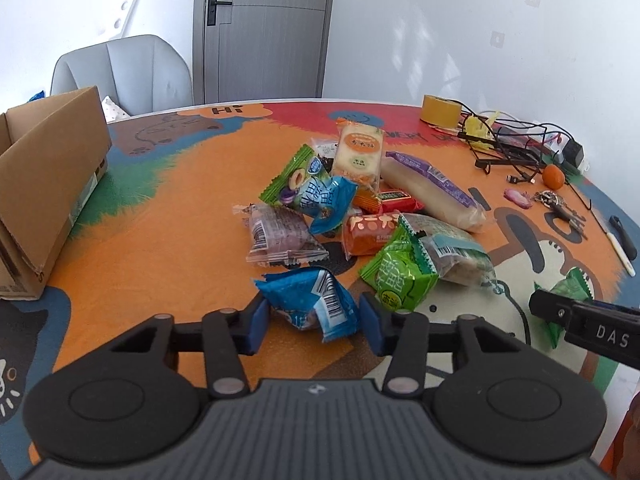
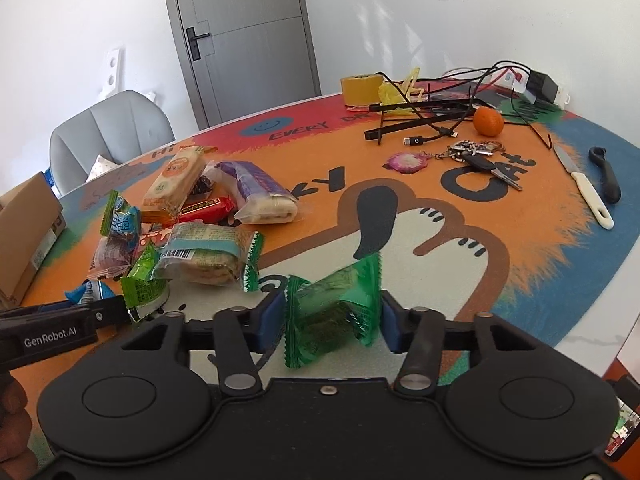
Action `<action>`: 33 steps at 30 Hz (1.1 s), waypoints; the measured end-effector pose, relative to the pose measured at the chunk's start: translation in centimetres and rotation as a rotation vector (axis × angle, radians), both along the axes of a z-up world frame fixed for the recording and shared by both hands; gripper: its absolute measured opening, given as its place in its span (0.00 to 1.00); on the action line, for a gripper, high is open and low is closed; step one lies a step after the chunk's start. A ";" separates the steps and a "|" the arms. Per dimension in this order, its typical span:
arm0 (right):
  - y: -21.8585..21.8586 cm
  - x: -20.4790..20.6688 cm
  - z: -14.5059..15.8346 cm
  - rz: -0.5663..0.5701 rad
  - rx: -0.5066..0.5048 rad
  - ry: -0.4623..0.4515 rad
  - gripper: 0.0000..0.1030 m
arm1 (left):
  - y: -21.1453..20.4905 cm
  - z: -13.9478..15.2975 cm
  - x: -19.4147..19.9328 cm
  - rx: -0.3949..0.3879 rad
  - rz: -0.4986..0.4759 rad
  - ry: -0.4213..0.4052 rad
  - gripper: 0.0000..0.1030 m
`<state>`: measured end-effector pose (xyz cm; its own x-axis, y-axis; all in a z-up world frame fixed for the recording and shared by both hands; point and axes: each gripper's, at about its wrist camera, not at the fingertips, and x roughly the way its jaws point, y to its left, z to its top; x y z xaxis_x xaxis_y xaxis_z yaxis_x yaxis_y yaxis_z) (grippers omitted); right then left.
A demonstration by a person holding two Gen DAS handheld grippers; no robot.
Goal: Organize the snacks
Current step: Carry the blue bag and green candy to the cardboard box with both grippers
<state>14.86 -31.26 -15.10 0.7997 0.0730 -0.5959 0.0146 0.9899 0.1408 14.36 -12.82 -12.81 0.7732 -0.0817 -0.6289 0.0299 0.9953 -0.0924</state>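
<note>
We noted the left tool (image 1: pixel 314 320) spread around a blue snack packet (image 1: pixel 310 304) on the worktop (image 1: pixel 160 232), right tool (image 2: pixel 334 320) spread around a green packet (image 2: pixel 332 316); pickup step, we judged closing next, then the cardboard box (image 1: pixel 44 184)

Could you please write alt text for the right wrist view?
The right tool straddles a dark green snack packet on a colourful cat-print table. A snack pile lies to the left, with keys and an orange beyond.
</note>
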 end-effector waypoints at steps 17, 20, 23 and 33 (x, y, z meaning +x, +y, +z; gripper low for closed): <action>1.7 -0.4 1.8 0.040 0.045 -0.054 0.38 | 3.0 1.9 -1.1 -0.035 0.067 -0.036 0.28; 2.8 -0.4 2.2 0.051 0.036 -0.062 0.38 | 4.0 2.6 -1.4 -0.036 0.083 -0.054 0.28; 3.8 -0.4 2.7 0.070 0.038 -0.071 0.38 | 5.0 3.3 -1.7 -0.032 0.102 -0.074 0.28; 7.9 0.1 4.9 0.140 0.037 -0.124 0.38 | 8.3 6.2 -2.4 -0.026 0.156 -0.133 0.28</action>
<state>15.00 -23.39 -10.24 0.8472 0.2091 -0.4884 -0.1431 0.9751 0.1693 11.97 -4.57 -6.63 0.8541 0.0302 -0.5193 -0.1104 0.9861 -0.1242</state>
